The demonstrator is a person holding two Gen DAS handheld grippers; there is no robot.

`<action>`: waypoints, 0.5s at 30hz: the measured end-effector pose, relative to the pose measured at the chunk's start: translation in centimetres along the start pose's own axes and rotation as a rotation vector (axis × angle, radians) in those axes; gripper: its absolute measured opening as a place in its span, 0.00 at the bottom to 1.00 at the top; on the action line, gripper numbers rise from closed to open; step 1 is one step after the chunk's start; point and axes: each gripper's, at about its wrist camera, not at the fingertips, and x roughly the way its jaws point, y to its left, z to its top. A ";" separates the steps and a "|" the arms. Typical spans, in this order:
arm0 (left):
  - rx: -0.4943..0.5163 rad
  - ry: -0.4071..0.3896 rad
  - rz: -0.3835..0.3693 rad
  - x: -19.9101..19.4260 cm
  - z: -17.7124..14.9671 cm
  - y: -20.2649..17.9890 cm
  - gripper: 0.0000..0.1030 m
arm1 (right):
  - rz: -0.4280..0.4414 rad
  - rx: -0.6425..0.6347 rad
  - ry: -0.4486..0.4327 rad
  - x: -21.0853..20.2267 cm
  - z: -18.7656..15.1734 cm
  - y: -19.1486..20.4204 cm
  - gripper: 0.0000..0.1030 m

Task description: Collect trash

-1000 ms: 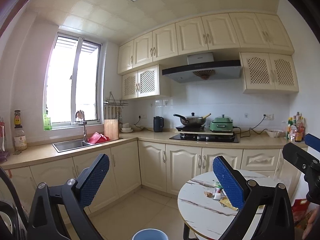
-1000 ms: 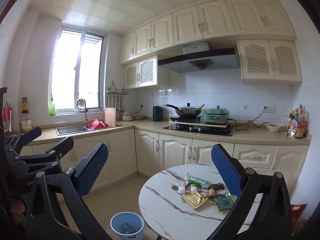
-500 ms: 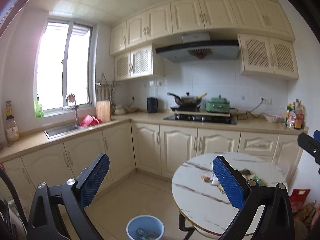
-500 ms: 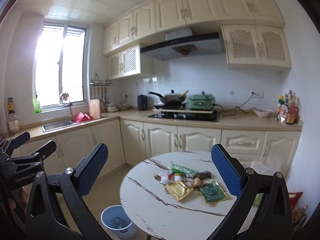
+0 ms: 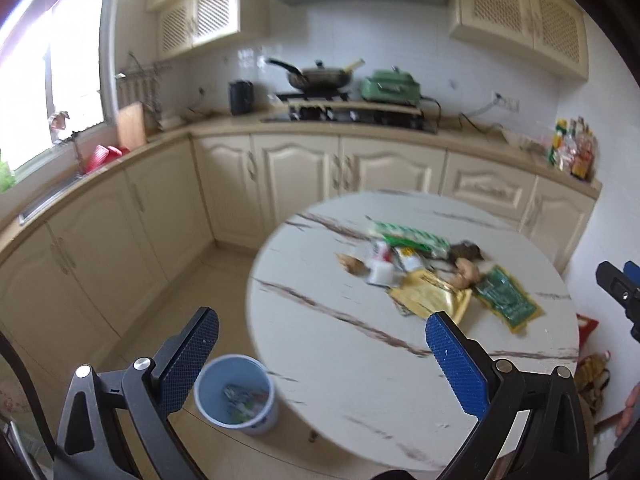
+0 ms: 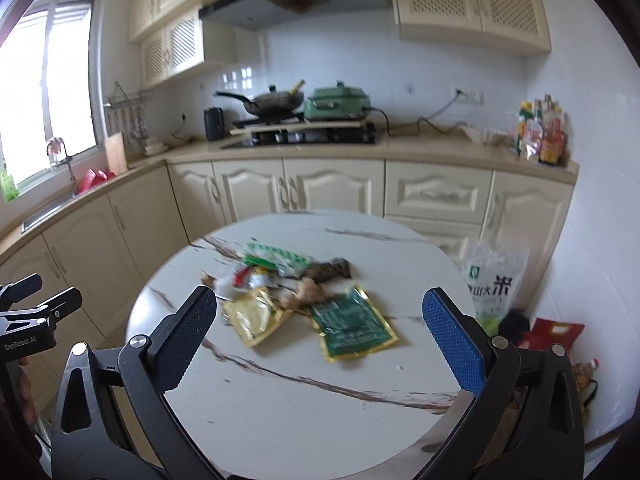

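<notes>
Above table (image 6: 280, 400), both tools agape.

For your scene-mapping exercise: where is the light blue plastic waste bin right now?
In the left wrist view, the light blue plastic waste bin stands on the floor at lower left, beside the round white marble-patterned table, with some trash already inside.

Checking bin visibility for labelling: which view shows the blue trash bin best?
The left wrist view: the blue trash bin stands on the floor beside the round table, wrappers visible inside. The right wrist view doesn't show it.
</notes>
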 end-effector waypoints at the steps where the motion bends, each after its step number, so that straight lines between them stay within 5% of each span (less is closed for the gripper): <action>1: 0.016 0.030 -0.019 1.4 0.7 -1.2 0.99 | -0.009 0.006 0.020 1.1 -0.3 -0.9 1.00; 15: 0.229 0.226 -0.135 13.9 4.7 -11.4 0.99 | -0.021 0.060 0.206 10.9 -3.4 -8.6 1.00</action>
